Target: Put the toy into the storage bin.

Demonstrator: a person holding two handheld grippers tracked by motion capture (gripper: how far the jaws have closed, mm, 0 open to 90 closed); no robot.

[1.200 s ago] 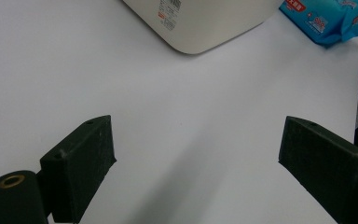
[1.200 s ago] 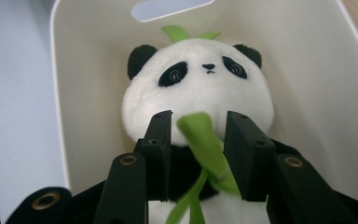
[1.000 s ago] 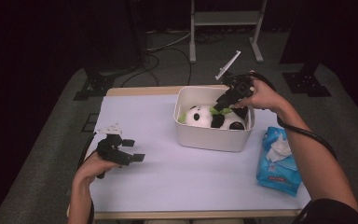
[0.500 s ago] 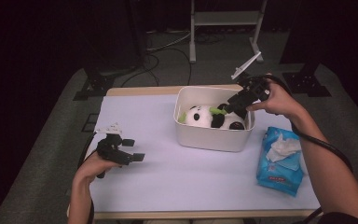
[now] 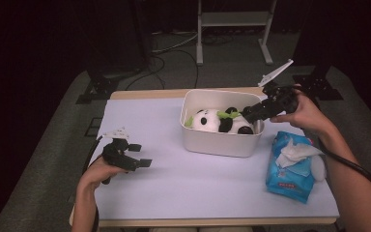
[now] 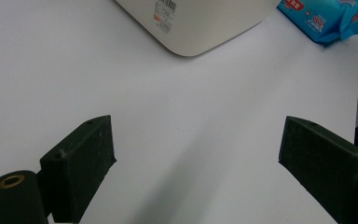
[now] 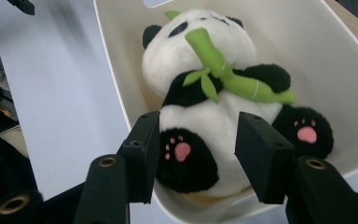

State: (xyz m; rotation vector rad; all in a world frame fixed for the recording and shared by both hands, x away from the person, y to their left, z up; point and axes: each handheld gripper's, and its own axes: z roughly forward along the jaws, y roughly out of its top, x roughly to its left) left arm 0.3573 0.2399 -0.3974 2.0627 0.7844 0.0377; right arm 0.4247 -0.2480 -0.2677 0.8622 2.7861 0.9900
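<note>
A black-and-white panda plush (image 5: pixel 217 121) holding a green bamboo stalk lies on its back inside a white plastic bin (image 5: pixel 222 142). My right gripper (image 5: pixel 248 113) hovers at the bin's right end, just above the rim, open and holding nothing. In the right gripper view the panda (image 7: pixel 200 60) lies beyond the spread jaws of that gripper (image 7: pixel 198 154), its feet nearest to them, with the bin wall (image 7: pixel 121 56) to the left. My left gripper (image 5: pixel 141 154) is open low over the table at the left. In its own view the left gripper (image 6: pixel 196 158) has bare tabletop between its jaws.
A blue pack of wet wipes (image 5: pixel 292 166) with a tissue pulled up lies on the table right of the bin, under the right forearm. The left gripper view shows the bin's corner (image 6: pixel 200 23) and the wipes pack (image 6: pixel 328 18) farther off. The white table surface (image 5: pixel 198 183) spreads in front.
My right gripper has drawn back to the right and upward, from over the panda to the bin's right rim. The panda stays in the bin. The left gripper has barely moved.
</note>
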